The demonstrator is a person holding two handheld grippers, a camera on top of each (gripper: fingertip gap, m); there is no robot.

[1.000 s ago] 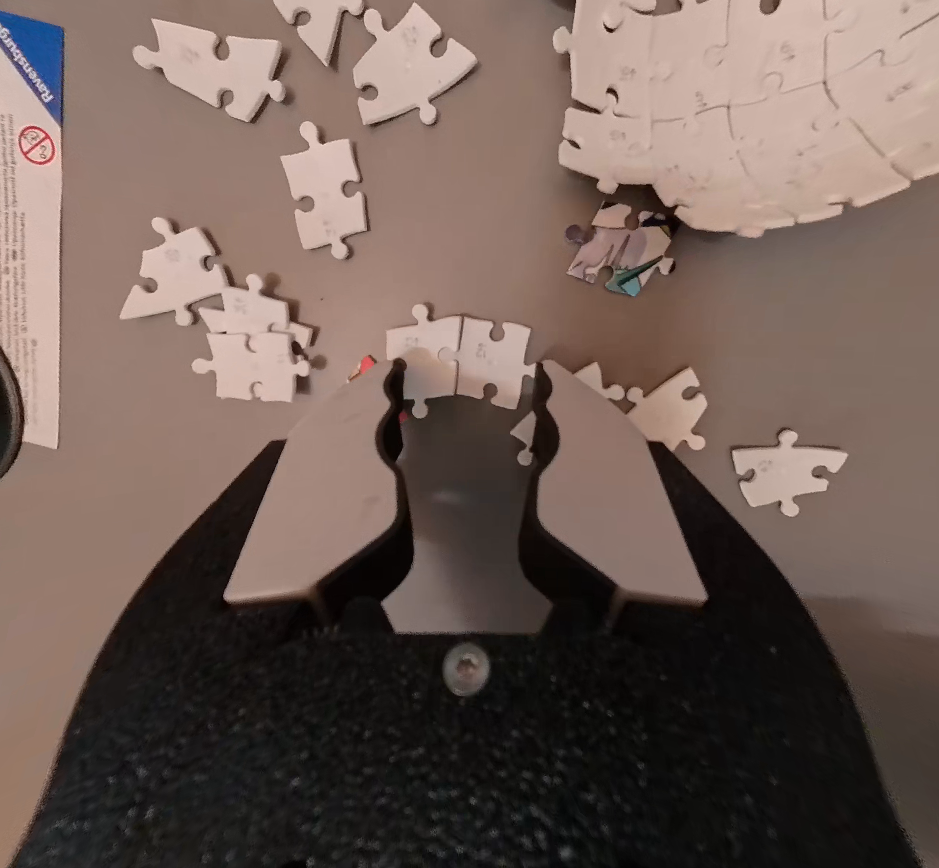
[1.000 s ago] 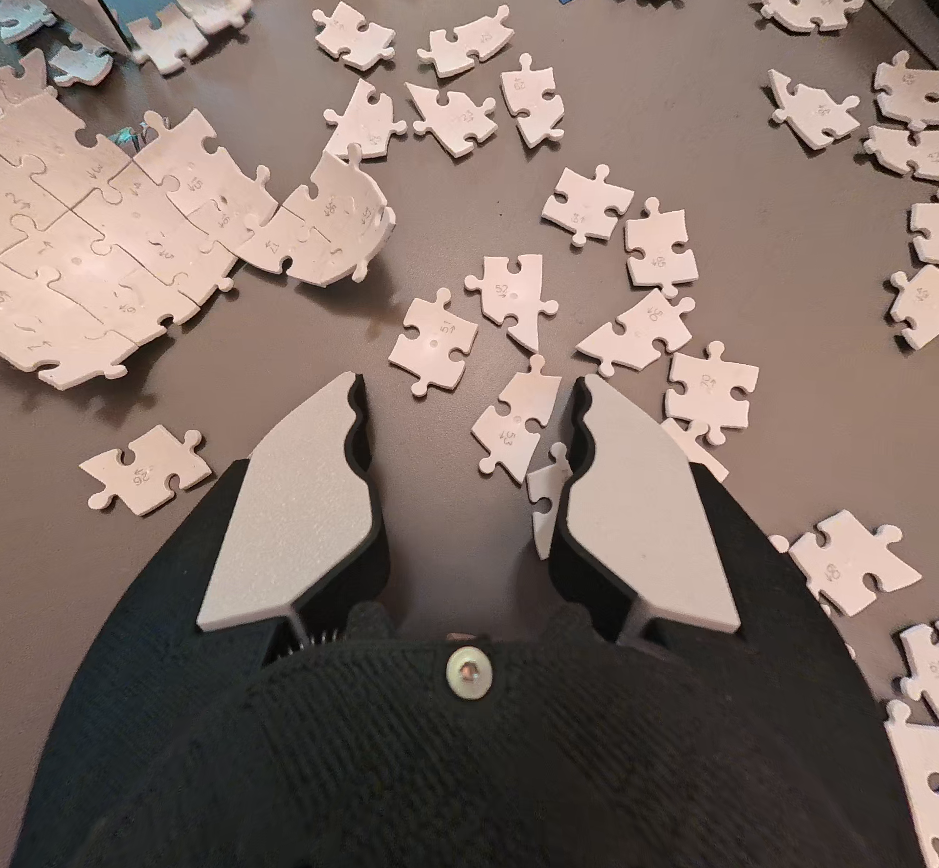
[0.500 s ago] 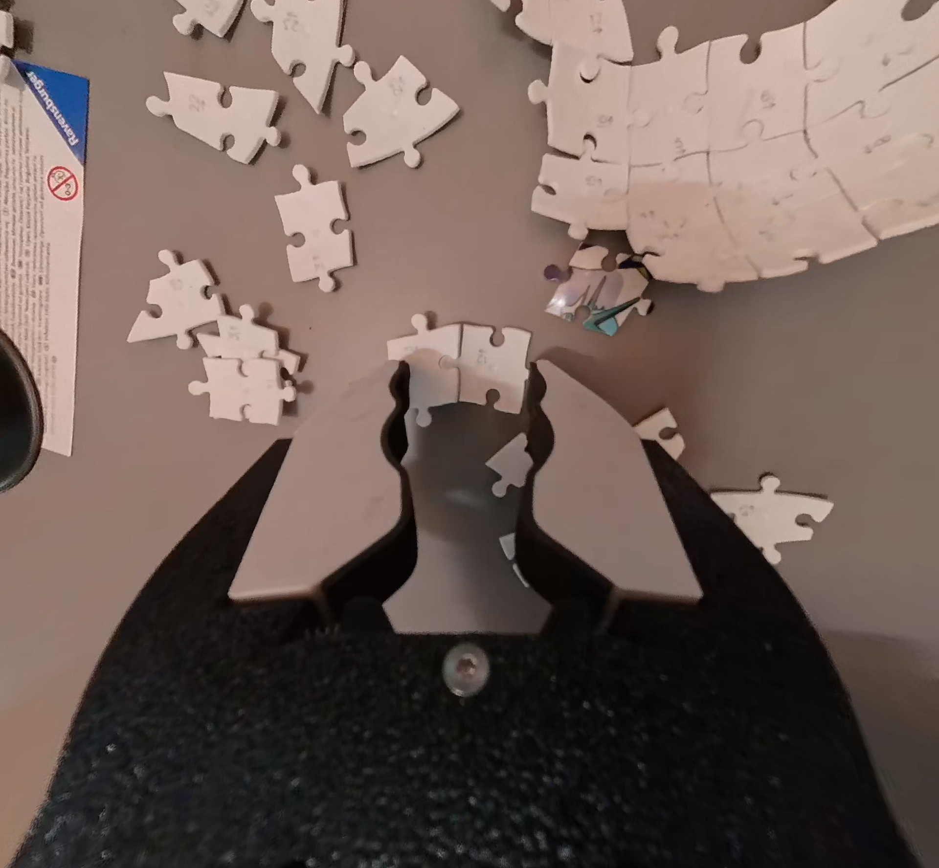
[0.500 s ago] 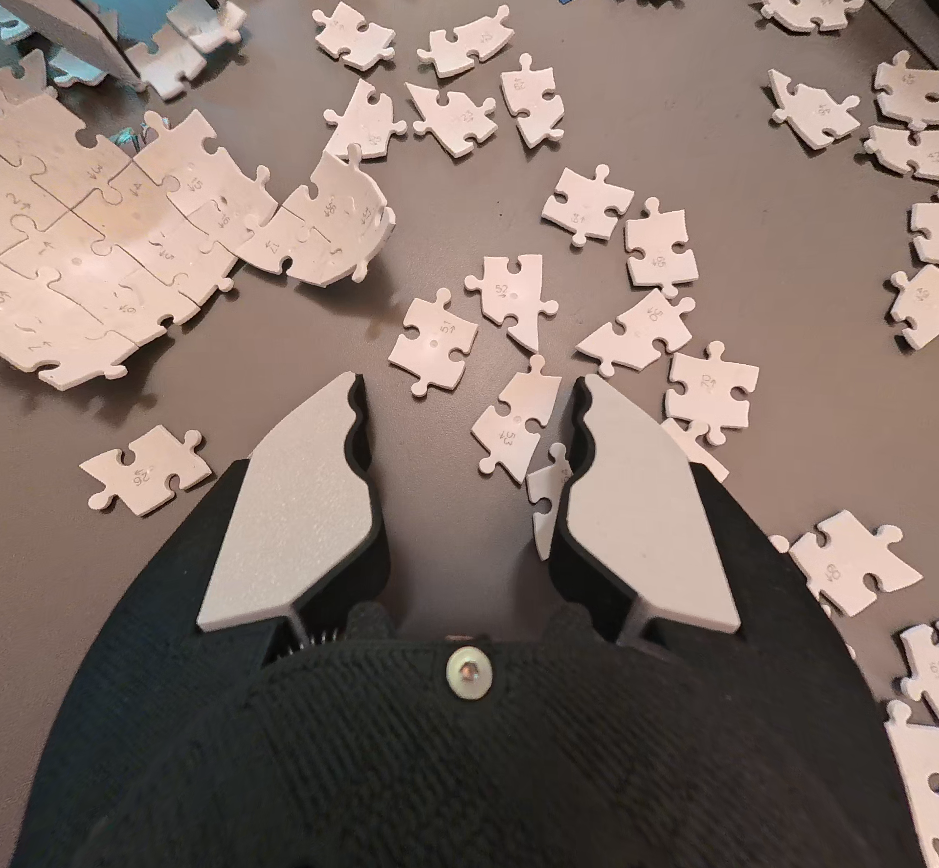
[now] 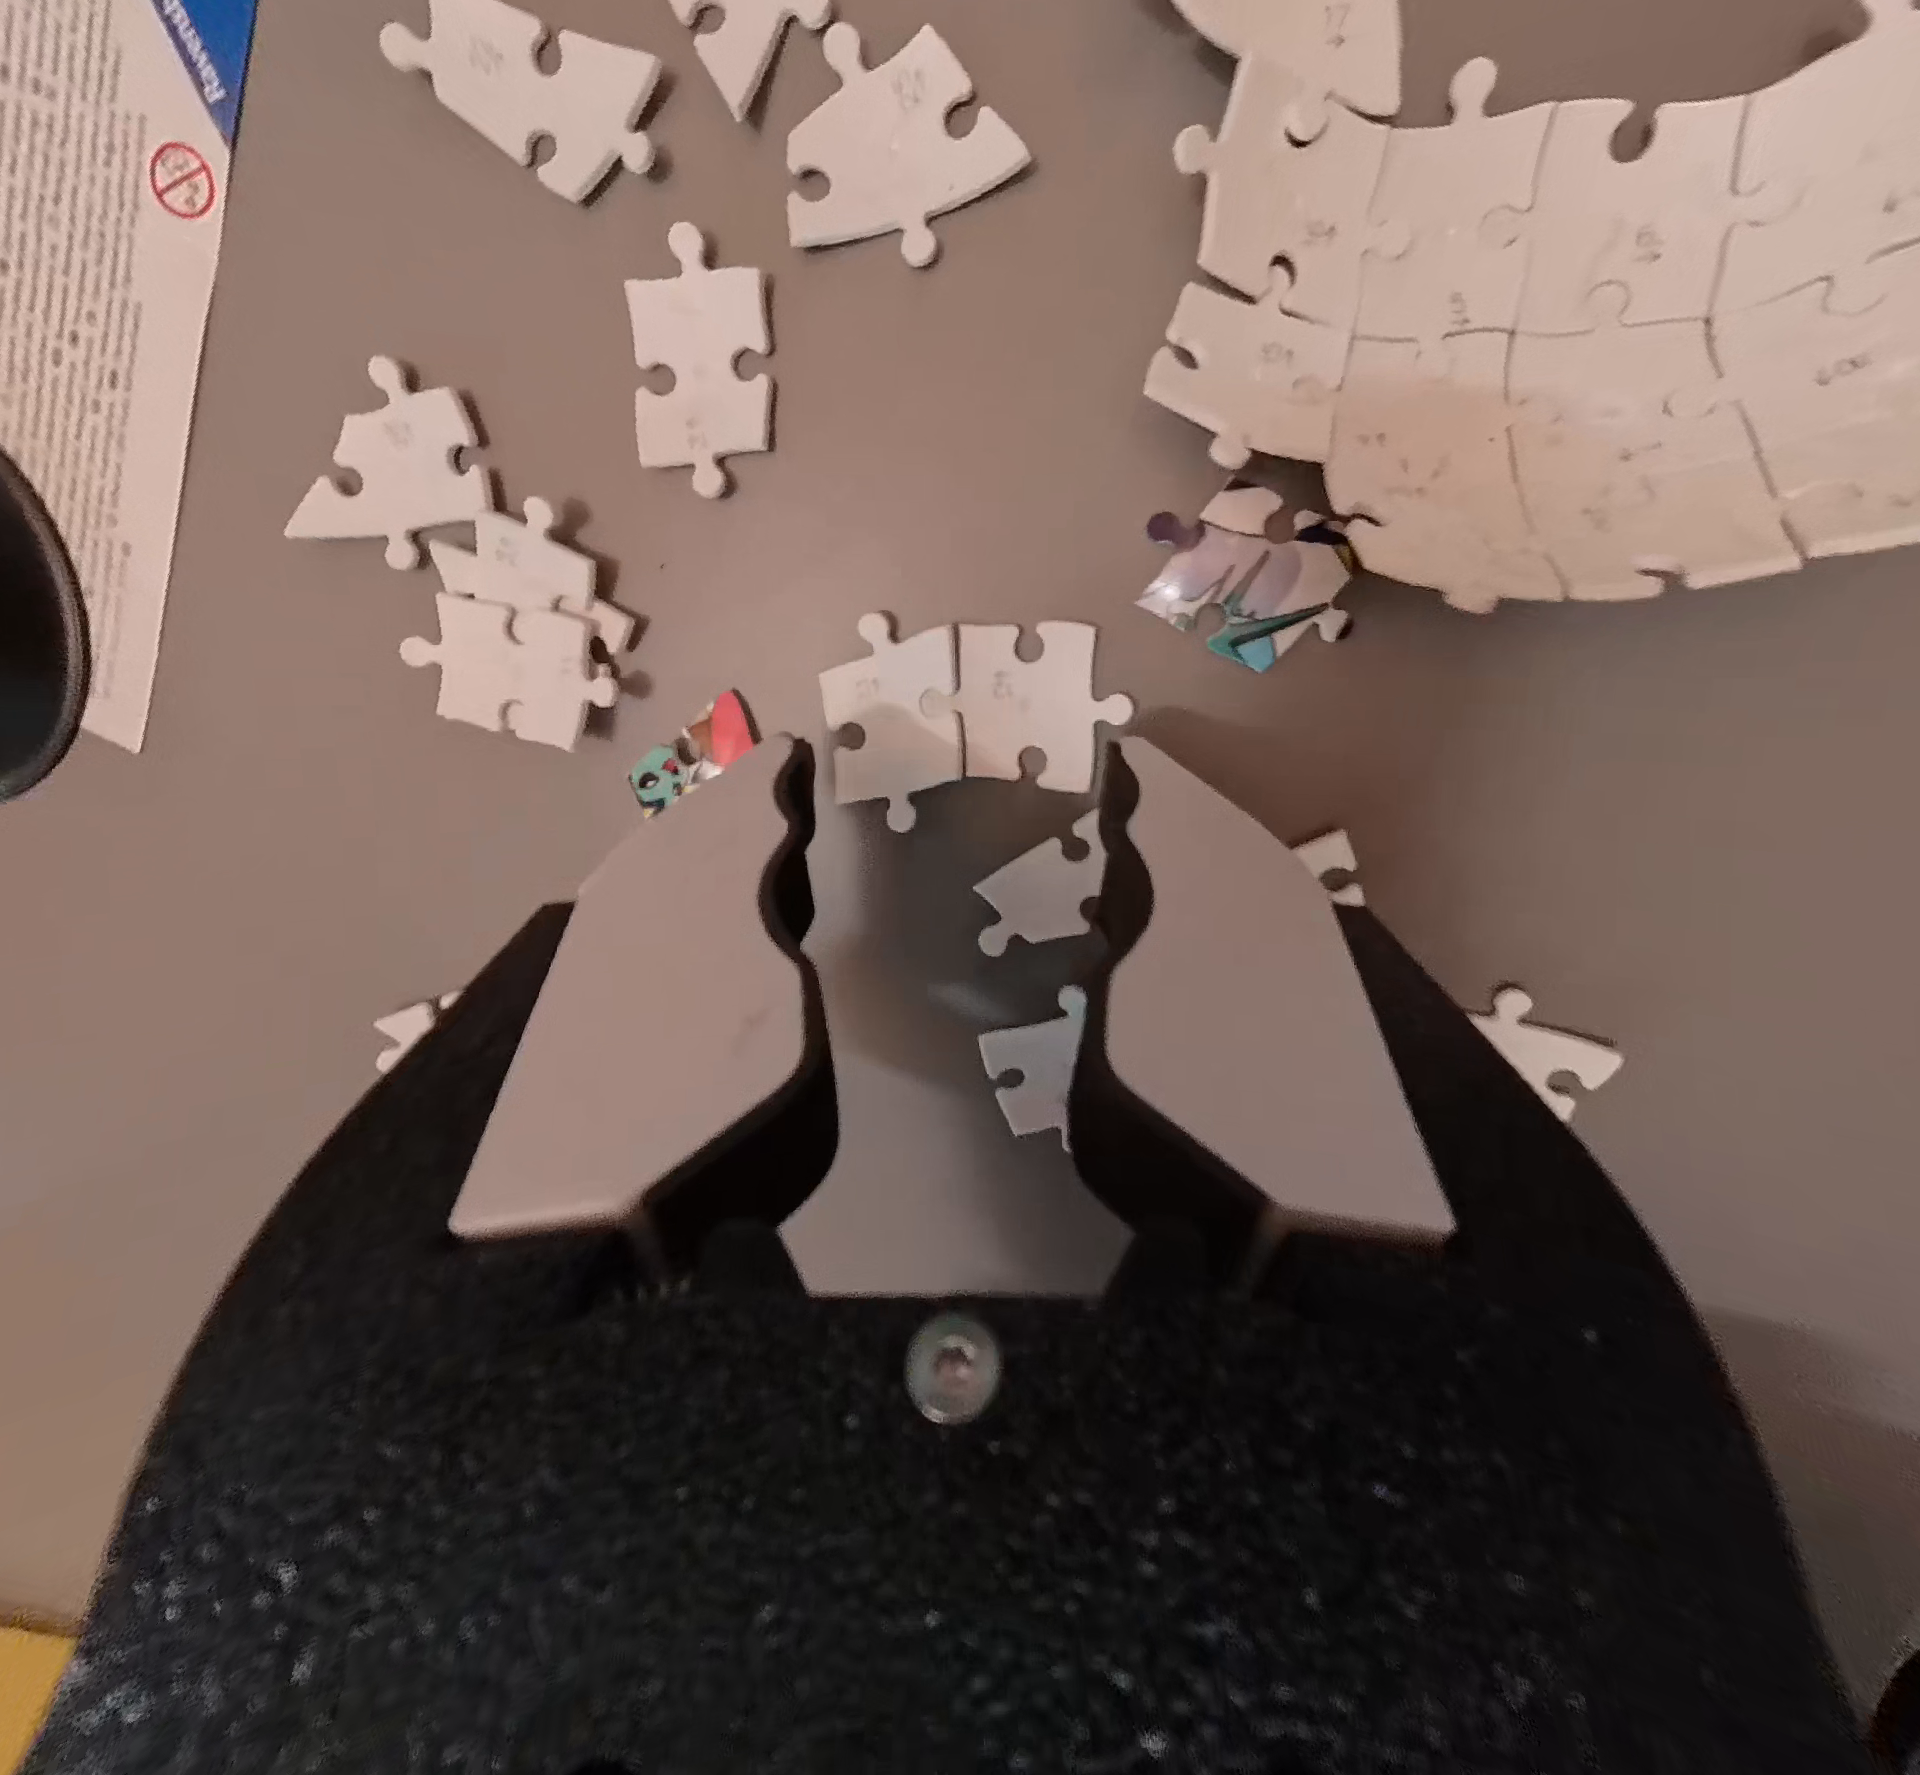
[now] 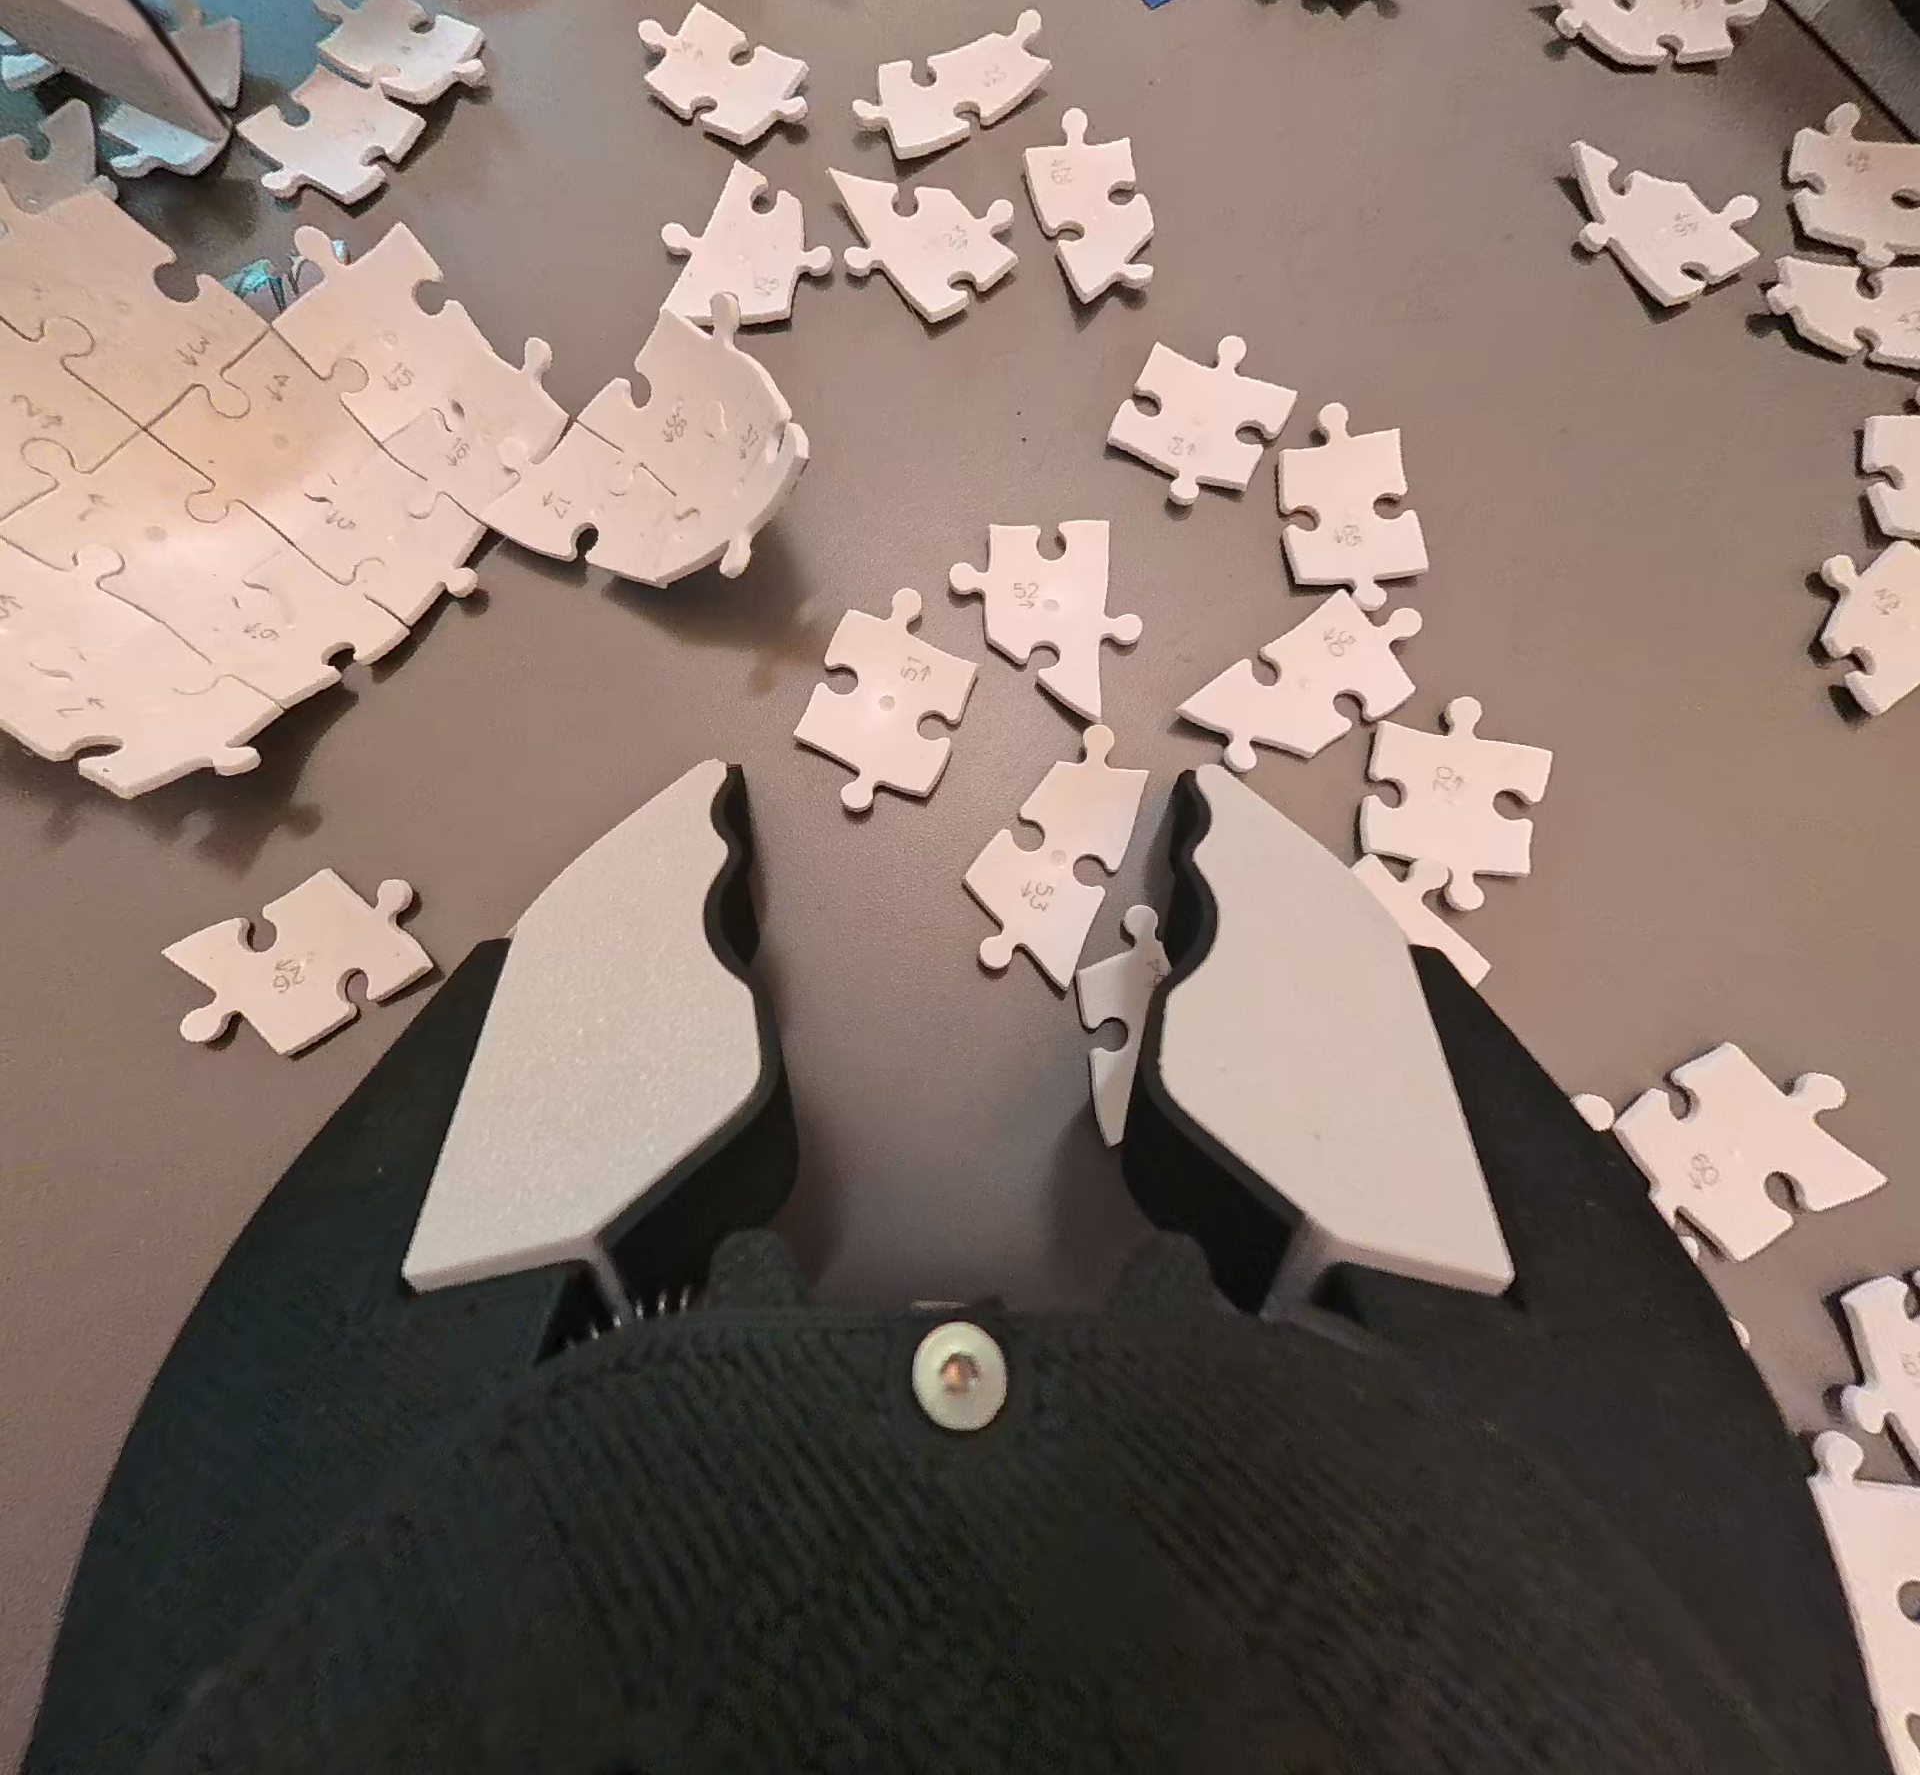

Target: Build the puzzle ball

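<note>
A: Gap first. The left gripper stands with its jaws parted and nothing between the pads. Where does the joined pair of pieces lie from it?

B: Straight ahead, just past the fingertips, flat on the grey table. Its long axis runs left to right, across the line of the fingers, so each short end faces one jaw.

A: And the assembled shell?

B: Ahead and to the right of that pair, well apart from the left gripper, with a colour-side piece at its lower edge.

A: The right gripper?

B: Also parted wide and holding nothing. A loose white piece lies ahead of it, close to the right finger, long axis roughly along the fingers. The shell sits far off to its left.

A: So which is nearer the pair?

B: The left one, judging by both views; a short push forward and a squeeze would likely take it.
</note>
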